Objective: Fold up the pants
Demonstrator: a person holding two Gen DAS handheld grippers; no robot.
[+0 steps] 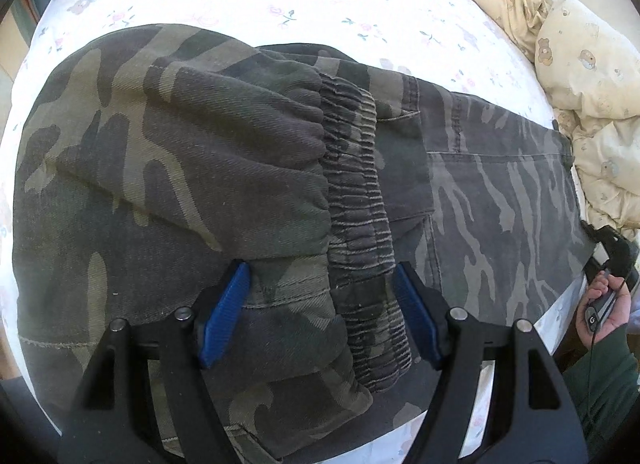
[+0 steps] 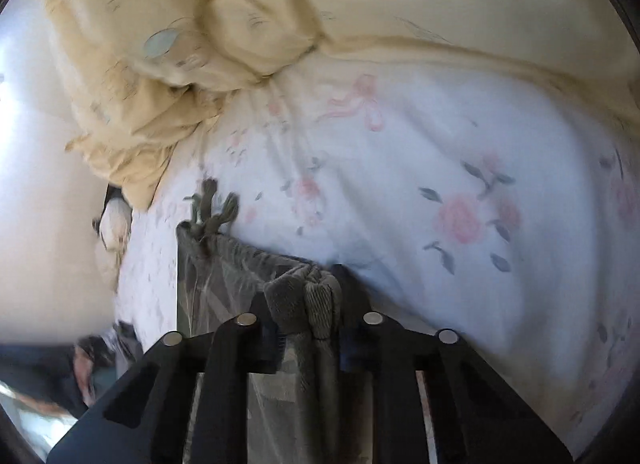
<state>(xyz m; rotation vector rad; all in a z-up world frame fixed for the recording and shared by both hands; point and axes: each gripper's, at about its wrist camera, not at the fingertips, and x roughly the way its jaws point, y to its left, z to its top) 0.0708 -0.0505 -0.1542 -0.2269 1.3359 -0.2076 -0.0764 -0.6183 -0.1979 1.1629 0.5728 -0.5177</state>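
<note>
Right gripper (image 2: 308, 338) has its jaws drawn in on a bunched fold of the waistband (image 2: 308, 296), the ribbed elastic pinched between the pads, drawstring (image 2: 212, 204) trailing ahead on the sheet (image 2: 440, 152). Left gripper (image 1: 322, 316) stands wide, pointing steeply down, its blue pads (image 1: 226, 316) straddling the ribbed cuff (image 1: 356, 192) and leg end without squeezing them; it holds nothing.

Pants (image 1: 160, 168) lie flat on the sheet near the bed's front edge, already doubled, the cuff end resting on the upper part by the back pocket (image 1: 496, 192). Their long axis runs left to right in the left view, waist toward the yellow duvet (image 1: 580, 76), fold at the left.

For this step, I judge the right grip wants both waistband layers held evenly, then a low carry over toward the fold, edges kept square. Left jaws would do well to pin or clamp the cuff so the stack does not slide.
</note>
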